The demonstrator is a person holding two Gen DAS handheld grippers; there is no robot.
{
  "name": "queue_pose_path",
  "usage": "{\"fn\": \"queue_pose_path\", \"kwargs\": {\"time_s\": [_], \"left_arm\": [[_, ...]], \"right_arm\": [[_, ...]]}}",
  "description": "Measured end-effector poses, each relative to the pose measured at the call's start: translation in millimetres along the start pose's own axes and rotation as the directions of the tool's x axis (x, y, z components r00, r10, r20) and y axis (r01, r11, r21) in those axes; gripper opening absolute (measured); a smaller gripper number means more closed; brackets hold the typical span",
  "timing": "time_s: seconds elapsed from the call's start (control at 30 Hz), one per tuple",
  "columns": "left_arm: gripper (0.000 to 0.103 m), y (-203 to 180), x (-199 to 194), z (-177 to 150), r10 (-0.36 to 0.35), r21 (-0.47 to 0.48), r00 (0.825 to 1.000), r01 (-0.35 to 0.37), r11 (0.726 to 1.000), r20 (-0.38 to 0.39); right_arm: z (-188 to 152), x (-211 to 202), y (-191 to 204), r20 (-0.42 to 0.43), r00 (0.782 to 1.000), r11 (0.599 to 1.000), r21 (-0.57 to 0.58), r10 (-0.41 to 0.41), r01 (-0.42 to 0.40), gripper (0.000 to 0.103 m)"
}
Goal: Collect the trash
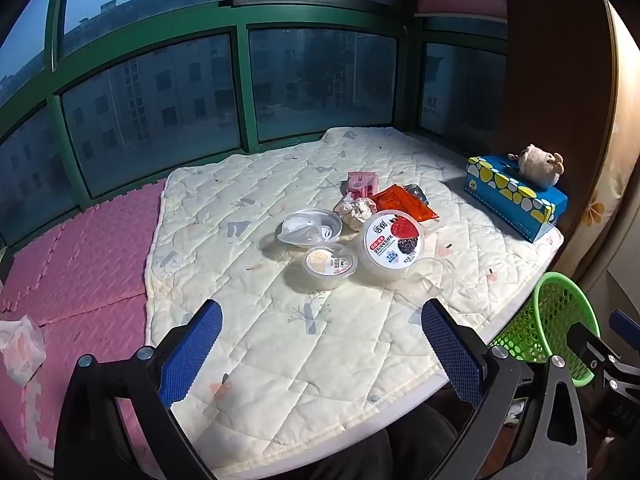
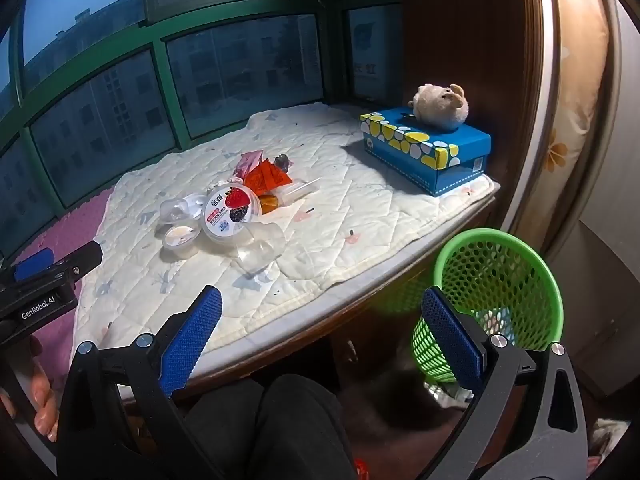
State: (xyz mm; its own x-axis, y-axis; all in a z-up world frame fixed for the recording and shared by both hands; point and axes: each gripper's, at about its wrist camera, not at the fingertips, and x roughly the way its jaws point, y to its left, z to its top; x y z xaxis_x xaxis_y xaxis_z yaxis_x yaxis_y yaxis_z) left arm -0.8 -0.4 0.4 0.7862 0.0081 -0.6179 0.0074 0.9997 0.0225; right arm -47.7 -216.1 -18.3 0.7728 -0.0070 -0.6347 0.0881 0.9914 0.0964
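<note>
A heap of trash lies mid-quilt: a berry yogurt tub (image 1: 390,246) (image 2: 232,214), a small pudding cup (image 1: 329,267) (image 2: 182,238), a clear bowl-shaped lid (image 1: 310,227), crumpled paper (image 1: 358,210), a red packet (image 1: 402,202) (image 2: 266,178), a pink wrapper (image 1: 362,182) and a clear cup lying on its side (image 2: 262,246). A green mesh basket (image 1: 556,336) (image 2: 494,280) stands below the platform's right edge. My left gripper (image 1: 320,344) is open and empty, short of the heap. My right gripper (image 2: 320,340) is open and empty too, between the platform edge and the basket.
A blue tissue box (image 1: 516,196) (image 2: 428,148) with a plush toy (image 1: 538,166) (image 2: 440,106) on it sits at the quilt's right end. Pink foam mats (image 1: 76,256) with a white wrapper (image 1: 20,350) lie left. Windows close off the back. The person's dark-clad knees (image 2: 280,420) are below.
</note>
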Motion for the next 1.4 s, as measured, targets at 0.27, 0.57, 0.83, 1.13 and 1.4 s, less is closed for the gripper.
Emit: {"fn": "queue_pose_path", "kwargs": {"time_s": [0.27, 0.57, 0.83, 1.13, 1.4], "left_arm": [[0.097, -0.2, 0.0, 0.0, -0.002, -0.001, 1.000, 0.002, 1.000, -0.010], [0.097, 5.0, -1.8, -2.0, -0.002, -0.007, 1.000, 0.001, 1.000, -0.017], [0.097, 6.3, 5.5, -3.2, -0.002, -0.019, 1.000, 0.001, 1.000, -0.026], [0.097, 6.4, 5.7, -3.1, -0.002, -0.019, 1.000, 0.002, 1.000, -0.030], [0.097, 7.5, 7.4, -5.7, -0.004, -0.023, 0.999, 0.003, 1.000, -0.035]], "right_arm": [[-0.9, 1.6, 0.8, -0.005, 1.000, 1.000, -0.003, -0.002, 0.002, 0.099], [-1.5, 2.7, 1.2, -0.007, 1.000, 1.000, -0.004, -0.004, 0.004, 0.099], [-2.2, 4.2, 2.4, -0.008, 1.000, 1.000, -0.007, -0.002, 0.002, 0.099], [-3.9, 4.2, 5.0, -0.009, 1.000, 1.000, -0.007, 0.000, 0.000, 0.099], [-3.7, 4.3, 4.3, -0.012, 1.000, 1.000, -0.006, 0.001, -0.001, 0.099]]}}
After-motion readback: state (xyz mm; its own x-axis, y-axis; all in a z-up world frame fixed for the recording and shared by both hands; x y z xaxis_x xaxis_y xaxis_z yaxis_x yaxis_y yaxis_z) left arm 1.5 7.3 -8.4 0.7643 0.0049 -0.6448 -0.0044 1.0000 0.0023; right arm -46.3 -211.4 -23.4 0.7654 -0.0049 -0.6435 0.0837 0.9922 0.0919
